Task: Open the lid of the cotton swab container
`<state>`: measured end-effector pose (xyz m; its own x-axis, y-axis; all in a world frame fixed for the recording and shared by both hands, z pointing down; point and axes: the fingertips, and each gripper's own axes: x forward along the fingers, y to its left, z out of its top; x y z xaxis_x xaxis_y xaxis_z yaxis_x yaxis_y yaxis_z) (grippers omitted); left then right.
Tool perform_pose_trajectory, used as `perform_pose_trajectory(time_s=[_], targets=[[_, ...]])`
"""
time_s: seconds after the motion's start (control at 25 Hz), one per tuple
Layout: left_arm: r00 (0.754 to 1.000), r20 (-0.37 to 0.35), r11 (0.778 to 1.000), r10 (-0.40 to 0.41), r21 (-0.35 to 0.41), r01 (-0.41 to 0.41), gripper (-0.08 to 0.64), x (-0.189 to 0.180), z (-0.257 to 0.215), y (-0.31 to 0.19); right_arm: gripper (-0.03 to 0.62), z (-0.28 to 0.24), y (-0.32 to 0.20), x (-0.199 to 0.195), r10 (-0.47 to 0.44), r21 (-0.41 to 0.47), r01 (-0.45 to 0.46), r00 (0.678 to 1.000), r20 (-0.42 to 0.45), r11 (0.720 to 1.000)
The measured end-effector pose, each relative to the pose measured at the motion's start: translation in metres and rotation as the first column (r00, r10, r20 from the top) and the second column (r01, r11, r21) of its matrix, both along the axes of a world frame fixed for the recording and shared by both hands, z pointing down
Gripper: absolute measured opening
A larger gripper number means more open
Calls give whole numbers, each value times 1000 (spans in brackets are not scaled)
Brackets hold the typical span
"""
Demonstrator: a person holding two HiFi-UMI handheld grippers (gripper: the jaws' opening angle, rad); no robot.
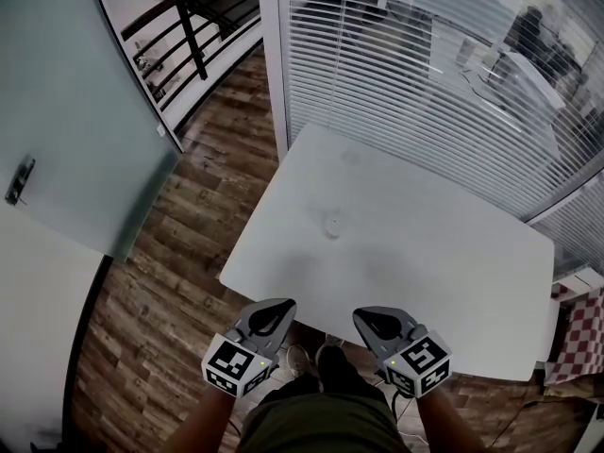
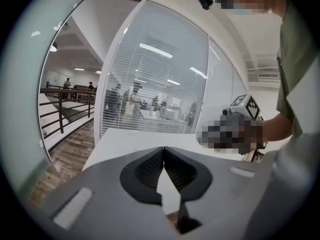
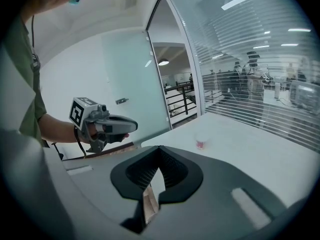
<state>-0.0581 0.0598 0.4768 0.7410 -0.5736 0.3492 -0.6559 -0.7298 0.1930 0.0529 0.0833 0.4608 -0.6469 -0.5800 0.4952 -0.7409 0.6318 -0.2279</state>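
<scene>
risk first: the container (image 1: pixel 332 225) is small, looks light, and stands alone mid-table near the frame's centre, well apart from both claws. a one-sided push would likely slide or tip it across the smooth table (image 1: pixel 453 281) instead of lifting the lid. that would come from reaching with only one claw, or from arriving with the jaws together as they are now.

the left gripper (image 1: pixel 274 311), lower left of centre, and the right gripper (image 1: pixel 377 321), lower right of centre, both hang over the table's near edge. their jaws are pressed together with nothing between them, so both would have to spread before any grip.

the lid can't be told from the body at this size, so pinching at the wrong height is another likely slip. too low and the lid won't come off. too hard and the wall may buckle. swabs could spill if it topples once open.

count: one container, one table, two grippers, both empty.
</scene>
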Motion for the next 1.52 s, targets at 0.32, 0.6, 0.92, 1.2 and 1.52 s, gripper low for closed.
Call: perform_pose_trajectory(time_s=[0.32,0.6,0.92,1.2,1.52], targets=[[999,12,999,-32,-19,33,9,30,21,-60,5,16,-46,30,-31,-42,32,999,10,999],[998,57,998,-41,-53,44,38,52,58,-94,5,39,-71,48,-64,-92,69,997,52,993],[989,146,997,-13,-70,23,94,71,107,-135,5,66,-95,62,-89,-135,101,992,91,986],[974,218,996,64,-72,-50,154,80,137,-152,5,89,-94,74,-89,-200,103,993,79,974],[936,300,983,185,-57,-176,201,90,156,-165,5,102,-92,63,-64,-235,82,995,82,969]])
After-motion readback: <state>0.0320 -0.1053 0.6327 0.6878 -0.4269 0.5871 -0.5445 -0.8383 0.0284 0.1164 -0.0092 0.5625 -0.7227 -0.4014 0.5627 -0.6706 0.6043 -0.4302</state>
